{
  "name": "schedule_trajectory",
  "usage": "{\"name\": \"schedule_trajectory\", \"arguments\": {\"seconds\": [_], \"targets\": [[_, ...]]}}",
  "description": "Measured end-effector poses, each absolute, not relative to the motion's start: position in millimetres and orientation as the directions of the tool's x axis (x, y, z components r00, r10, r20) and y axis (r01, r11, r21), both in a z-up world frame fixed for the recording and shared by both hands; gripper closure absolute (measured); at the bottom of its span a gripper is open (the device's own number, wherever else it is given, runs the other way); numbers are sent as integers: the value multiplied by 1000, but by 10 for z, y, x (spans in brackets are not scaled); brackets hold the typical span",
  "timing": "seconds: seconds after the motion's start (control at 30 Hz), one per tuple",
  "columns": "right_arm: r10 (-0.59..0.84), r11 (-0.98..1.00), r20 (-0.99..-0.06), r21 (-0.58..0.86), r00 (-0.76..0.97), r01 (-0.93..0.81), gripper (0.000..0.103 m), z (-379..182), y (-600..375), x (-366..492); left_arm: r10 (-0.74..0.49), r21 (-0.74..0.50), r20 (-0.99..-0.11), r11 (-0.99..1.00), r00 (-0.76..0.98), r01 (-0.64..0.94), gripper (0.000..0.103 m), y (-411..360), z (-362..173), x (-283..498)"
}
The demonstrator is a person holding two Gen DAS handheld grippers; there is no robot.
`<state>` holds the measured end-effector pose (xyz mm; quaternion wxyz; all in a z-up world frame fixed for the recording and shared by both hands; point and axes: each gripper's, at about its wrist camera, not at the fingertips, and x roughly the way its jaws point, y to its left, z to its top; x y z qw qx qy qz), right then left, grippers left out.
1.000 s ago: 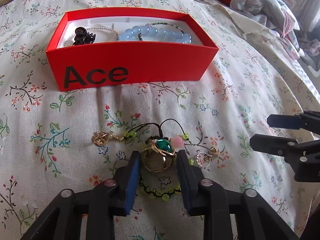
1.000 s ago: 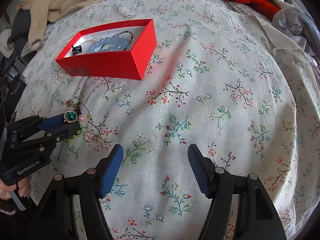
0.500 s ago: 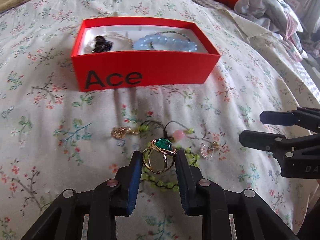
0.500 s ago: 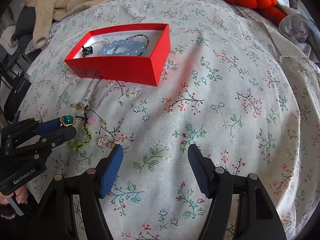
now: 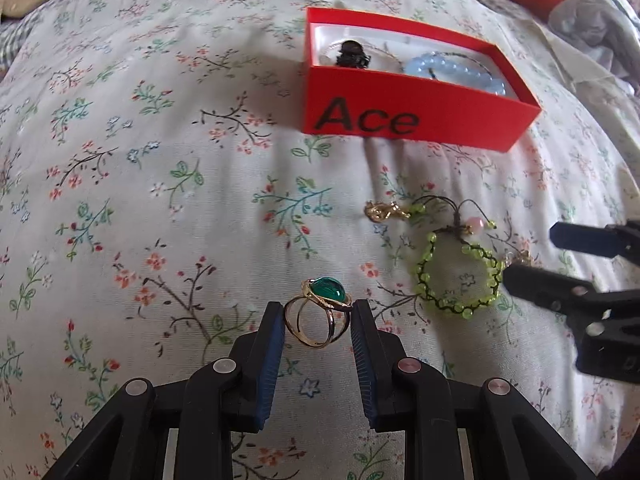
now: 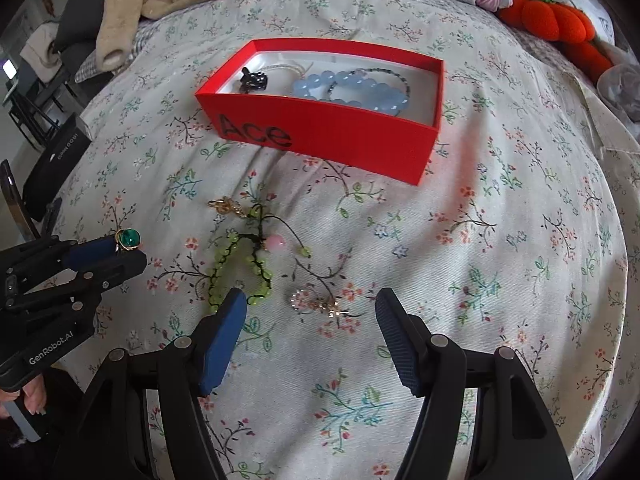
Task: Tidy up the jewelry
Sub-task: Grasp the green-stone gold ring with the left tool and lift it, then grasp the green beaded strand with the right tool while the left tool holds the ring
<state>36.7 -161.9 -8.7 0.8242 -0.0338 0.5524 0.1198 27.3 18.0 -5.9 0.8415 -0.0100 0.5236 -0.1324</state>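
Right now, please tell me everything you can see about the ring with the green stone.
The ring has a thin gold-coloured metal band of several open loops and one round, glossy green stone on top. It stands upright, stone uppermost, pinched at both sides between the blue pads of the left tongs. It appears lifted off the floral bedspread, left of the green bead bracelet.

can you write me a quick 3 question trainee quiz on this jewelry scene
1. True or false: the left gripper is shut on the green-stone ring.
2. Which piece lies on the bedspread between the open jaws of the right gripper? A) blue bead bracelet B) small sparkly ring C) black charm
3. Fill in: the blue bead bracelet lies inside the red ____.

Key: 1 true; 2 B, the small sparkly ring; 3 box.
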Motion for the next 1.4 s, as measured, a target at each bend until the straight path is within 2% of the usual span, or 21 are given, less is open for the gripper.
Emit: {"name": "schedule_trajectory", "arguments": {"seconds": [0.27, 0.33, 0.47, 0.63, 0.9, 1.4], "targets": [[177, 968, -919, 98, 353, -233, 34, -165, -1450, 486, -241, -173, -875, 966, 419, 193, 75, 268, -18, 276], [166, 967, -918, 80, 360, -243, 37, -179, -1411, 507, -242, -175, -876, 966, 418, 191, 75, 273, -19, 293], [142, 964, -926, 49, 350, -261, 56, -259, -1346, 566, -241, -181, -880, 967, 409, 180, 75, 299, -39, 334], [119, 959, -925, 12, 362, -284, 66, -278, -1300, 621, -242, -187, -882, 967, 404, 171, 75, 320, -54, 378], [120, 945, -921, -9, 371, -328, 90, -224, -1239, 638, -233, -177, -886, 969, 402, 171, 75, 308, -78, 391], [198, 952, -876, 65, 440, -299, 91, 208, -1433, 542, -233, -176, -867, 970, 440, 167, 75, 326, 40, 384]]}}
